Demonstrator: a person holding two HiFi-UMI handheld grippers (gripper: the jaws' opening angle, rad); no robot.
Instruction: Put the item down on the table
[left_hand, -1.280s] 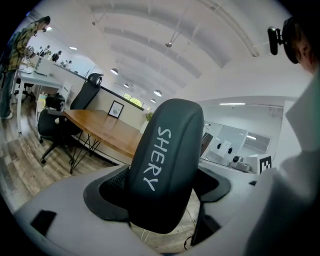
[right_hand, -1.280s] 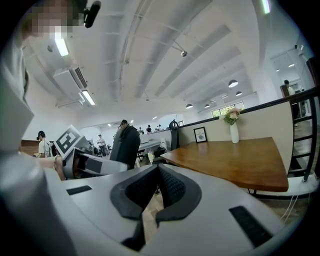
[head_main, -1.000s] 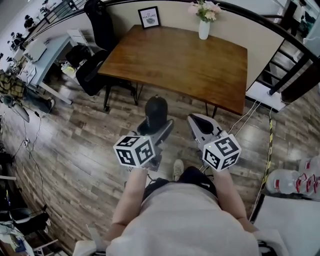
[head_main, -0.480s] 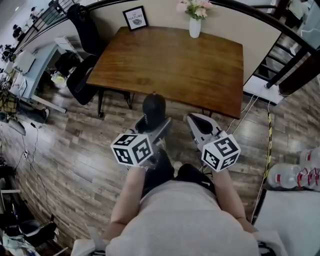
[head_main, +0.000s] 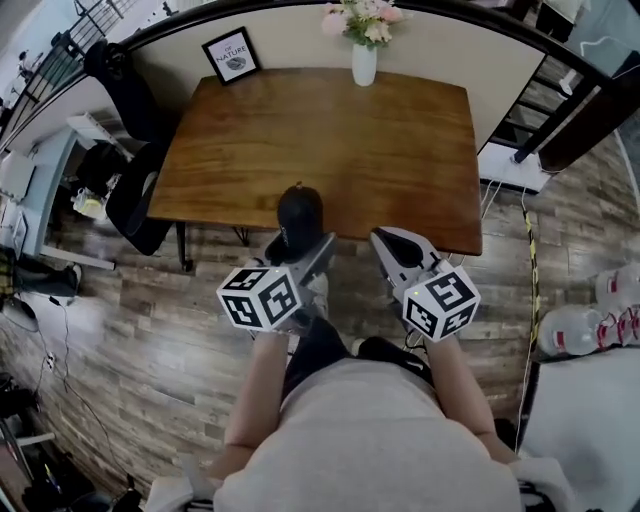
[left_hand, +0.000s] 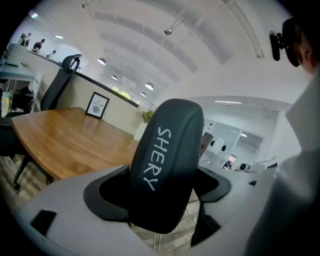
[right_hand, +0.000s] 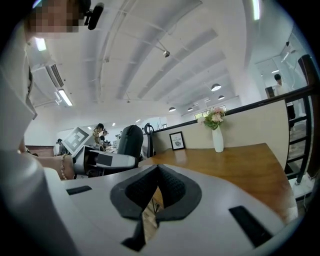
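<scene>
My left gripper is shut on a black oblong item that stands up between its jaws; in the left gripper view the item bears the white word SHERY and fills the gap. It hangs over the near edge of the brown wooden table. My right gripper is shut with nothing in it, level with the left one, just short of the table edge. In the right gripper view its pads meet, and the black item shows at the left beyond them.
A white vase with flowers and a small framed picture stand at the table's far edge. A black office chair stands left of the table. Stairs with a dark rail lie to the right. Water bottles sit on the floor at right.
The person has walked toward the table: both grippers and the black item now reach its near edge, where before they hung over the floor. The grips have not changed.
</scene>
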